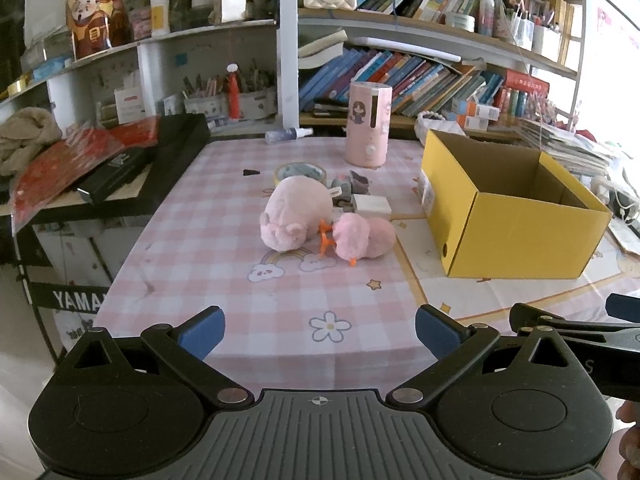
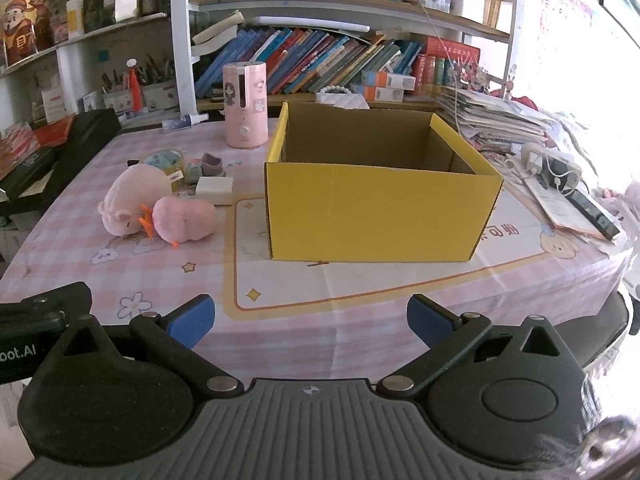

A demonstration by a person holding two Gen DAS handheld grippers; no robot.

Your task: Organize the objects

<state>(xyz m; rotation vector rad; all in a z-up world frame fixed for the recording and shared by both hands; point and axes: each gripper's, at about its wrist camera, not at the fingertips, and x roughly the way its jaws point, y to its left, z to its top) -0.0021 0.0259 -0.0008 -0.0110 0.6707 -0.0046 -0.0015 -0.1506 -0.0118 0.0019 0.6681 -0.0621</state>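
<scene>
Beyond spread left gripper (image 1: 320, 334), pink plush (image 1: 294, 218) beside yellow box (image 1: 516, 236)

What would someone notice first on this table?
Probably the big yellow box, open on top, standing on the pink checked tablecloth. Left of it lie two pink plush toys touching each other, with a tall pink cylinder standing behind them.

A pale pink plush pig (image 1: 294, 212) lies on its side on the checked surface (image 1: 224, 248); a smaller pink plush chick (image 1: 360, 240) (orange feet) lies touching it; behind them a white block (image 1: 372, 205); the yellow cardboard box (image 2: 380, 208) stands open, upright, near their right.
</scene>
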